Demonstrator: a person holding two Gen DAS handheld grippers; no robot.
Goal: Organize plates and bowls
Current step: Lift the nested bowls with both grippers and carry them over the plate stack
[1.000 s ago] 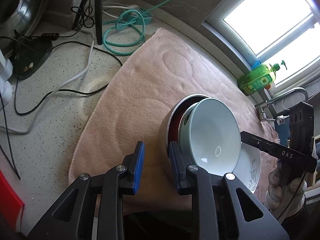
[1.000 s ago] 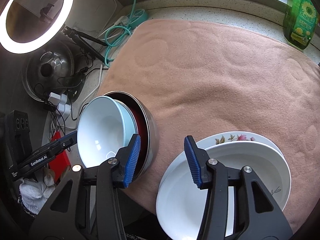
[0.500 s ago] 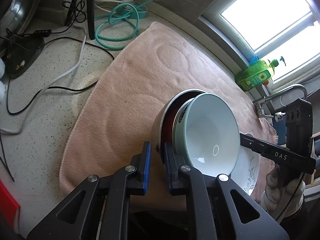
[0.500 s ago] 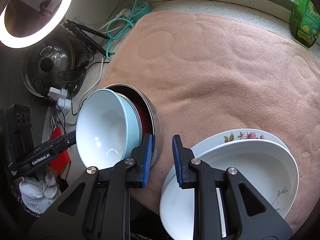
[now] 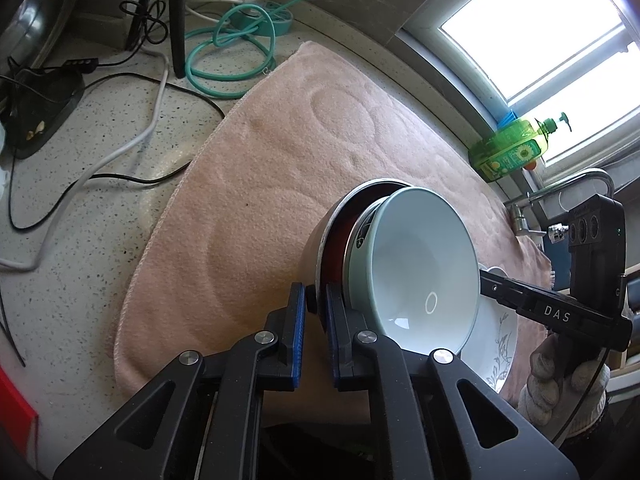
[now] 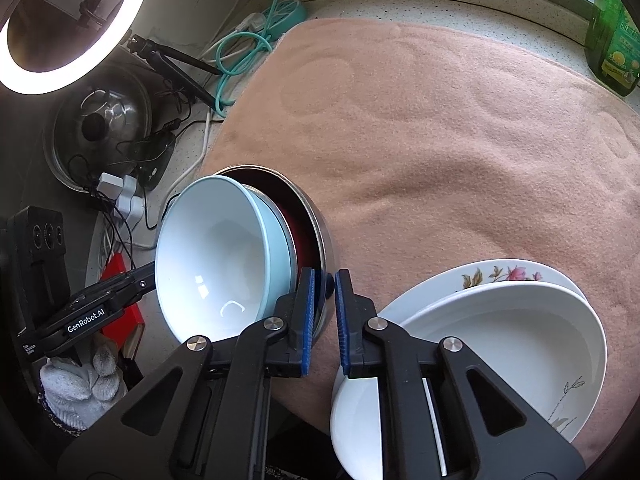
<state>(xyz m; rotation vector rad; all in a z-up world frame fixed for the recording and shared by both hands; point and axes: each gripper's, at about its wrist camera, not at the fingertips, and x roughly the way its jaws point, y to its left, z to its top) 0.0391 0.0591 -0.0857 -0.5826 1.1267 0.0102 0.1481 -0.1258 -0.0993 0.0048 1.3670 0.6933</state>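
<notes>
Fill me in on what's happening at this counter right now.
A person in work gloves holds a gripper in each hand over a pink towel on the counter. Both the left gripper and the right gripper have just closed on opposite sides of the rim of a steel bowl, which holds a nested stack topped by a pale blue bowl. Beside it on the towel sit two stacked plates. Nothing looks lifted yet.
</notes>
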